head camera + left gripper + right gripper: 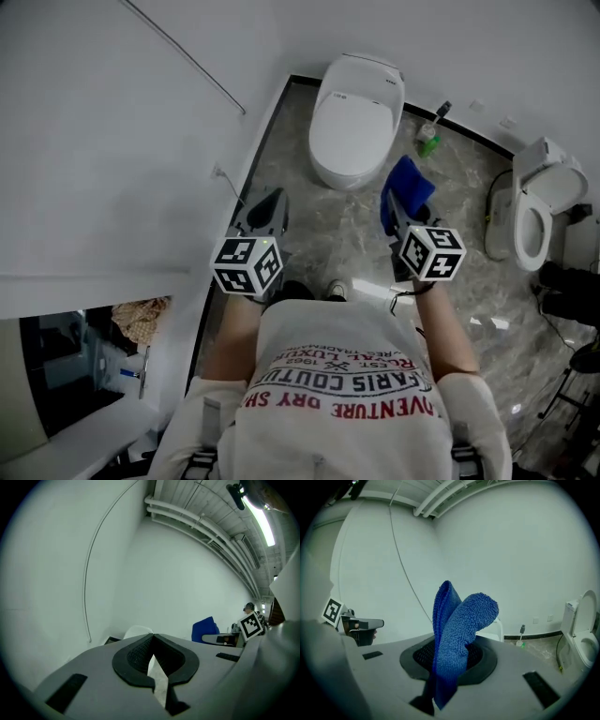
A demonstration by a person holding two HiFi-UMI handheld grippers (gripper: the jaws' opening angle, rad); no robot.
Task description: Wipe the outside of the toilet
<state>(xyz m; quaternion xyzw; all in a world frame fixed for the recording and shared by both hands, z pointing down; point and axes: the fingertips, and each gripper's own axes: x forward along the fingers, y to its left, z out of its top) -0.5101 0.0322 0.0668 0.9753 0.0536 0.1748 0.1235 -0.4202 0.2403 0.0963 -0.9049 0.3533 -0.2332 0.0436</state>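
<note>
near the bottom of the head view sits the person's white printed shirt (339, 394), both forearms reaching up the frame; the left gripper (271, 201) is at centre left, its marker cube (248, 265) facing the camera; in its own view the left gripper (153, 637) has its dark pads (135, 652) closed tip to tip, with nothing gripped; the right gripper (391, 212) is at centre right behind its own cube (431, 251), clamped on a blue cloth (408, 184) that stands up out of the jaws (folded over at the top, as the right gripper view shows); there the right gripper (451, 654) pinches the cloth (459, 627) low down, the loose upper part leaning right; both grippers are in the air above the grey marble floor (349, 234), apart from each other; the toilet (355, 114) stands beyond them at upper centre, lid down, white, set against the wall; neither gripper nor cloth touches it; a small green bottle (429, 144) stands on the floor just right of the toilet; a second toilet (541, 201) with its seat raised is at the right edge; a thin cable (187, 58) runs across the white wall at upper left.
</note>
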